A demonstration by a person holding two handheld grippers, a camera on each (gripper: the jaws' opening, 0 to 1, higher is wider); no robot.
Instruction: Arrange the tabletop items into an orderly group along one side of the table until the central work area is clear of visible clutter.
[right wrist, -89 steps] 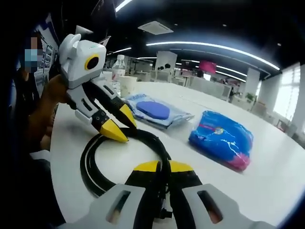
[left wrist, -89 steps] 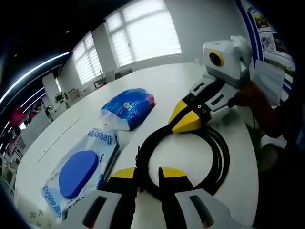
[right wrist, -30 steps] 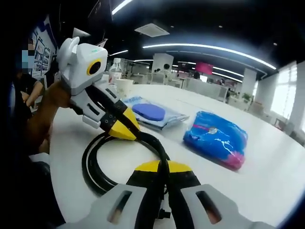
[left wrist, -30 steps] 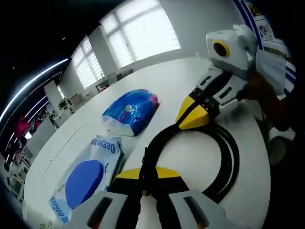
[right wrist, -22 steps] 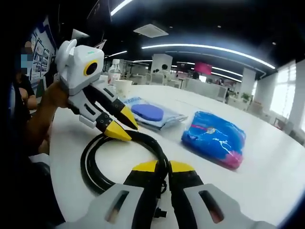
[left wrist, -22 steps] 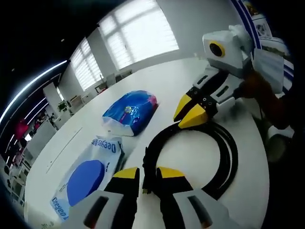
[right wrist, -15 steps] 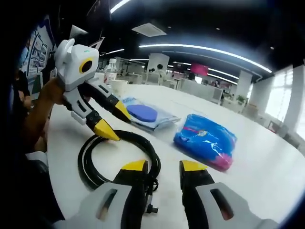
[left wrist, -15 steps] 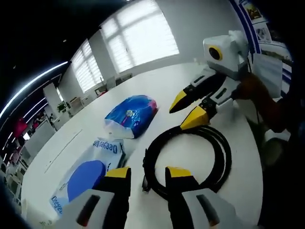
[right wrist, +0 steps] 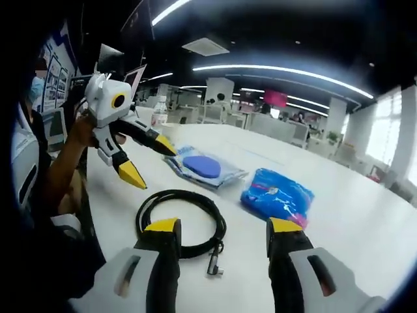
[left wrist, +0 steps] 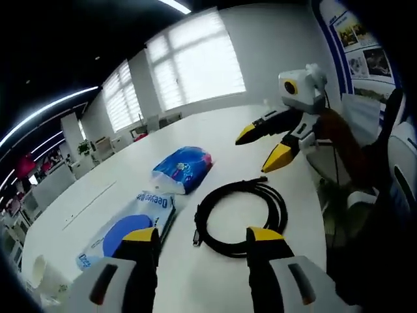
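Two jaws spread, left hand-held gripper (left wrist: 202,241) above cable coil (left wrist: 240,210) (untouched)

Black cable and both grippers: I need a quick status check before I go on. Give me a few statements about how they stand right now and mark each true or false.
1. The left gripper is clamped on the black cable. False: its jaws stand wide open, and the cable lies free on the white table.
2. The right gripper is open. True.
3. The cable lies in a coil. True.
4. The blue bag rests on top of the cable. False: it lies apart from it, on the table.
5. The flat wipes pack lies beside the cable in the left gripper view. True.
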